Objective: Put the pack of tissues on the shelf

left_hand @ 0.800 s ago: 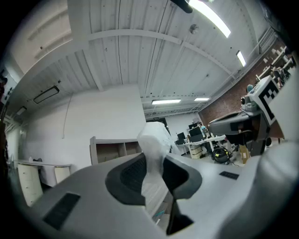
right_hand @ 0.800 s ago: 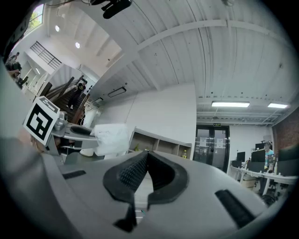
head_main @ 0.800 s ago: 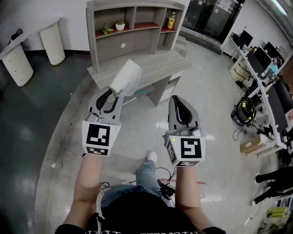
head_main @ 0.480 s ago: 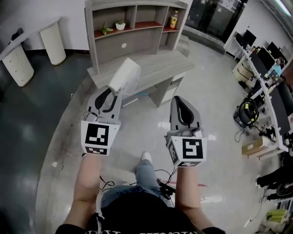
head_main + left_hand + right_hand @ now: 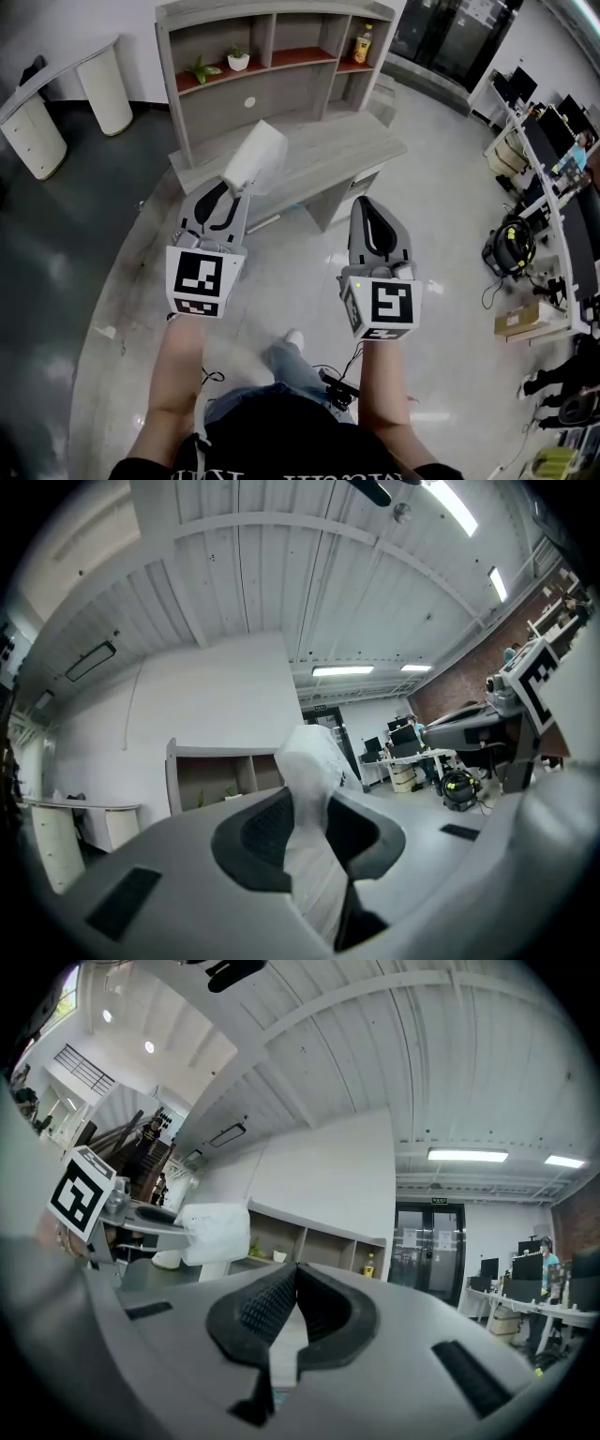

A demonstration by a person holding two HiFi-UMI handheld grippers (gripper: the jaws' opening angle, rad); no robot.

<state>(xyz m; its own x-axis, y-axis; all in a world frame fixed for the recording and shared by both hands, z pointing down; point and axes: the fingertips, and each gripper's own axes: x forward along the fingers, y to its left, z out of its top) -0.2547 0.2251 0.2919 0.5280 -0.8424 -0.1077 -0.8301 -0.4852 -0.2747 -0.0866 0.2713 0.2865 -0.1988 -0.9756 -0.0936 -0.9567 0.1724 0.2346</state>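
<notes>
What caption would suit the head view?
Left gripper holds a tissue pack before the grey shelf unit; right gripper shut, empty.

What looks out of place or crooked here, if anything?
Nothing stands out. The tissue pack is pinched in the left claw, leaning a little; the bottle and potted plant on the shelf stand upright.

Indoor, evenly bright, shadows faint. Light comes from ceiling strip lights [image 5: 342, 670], slightly blown out in both gripper views. Glossy floor [image 5: 450, 216] throws soft glare in head view; its left side reads darker. White pack of tissues [image 5: 314, 761] near clipping, little texture. Heavy fisheye: black vignetted corners, bent lines at edges. Nearest foreground soft, background sharp.
</notes>
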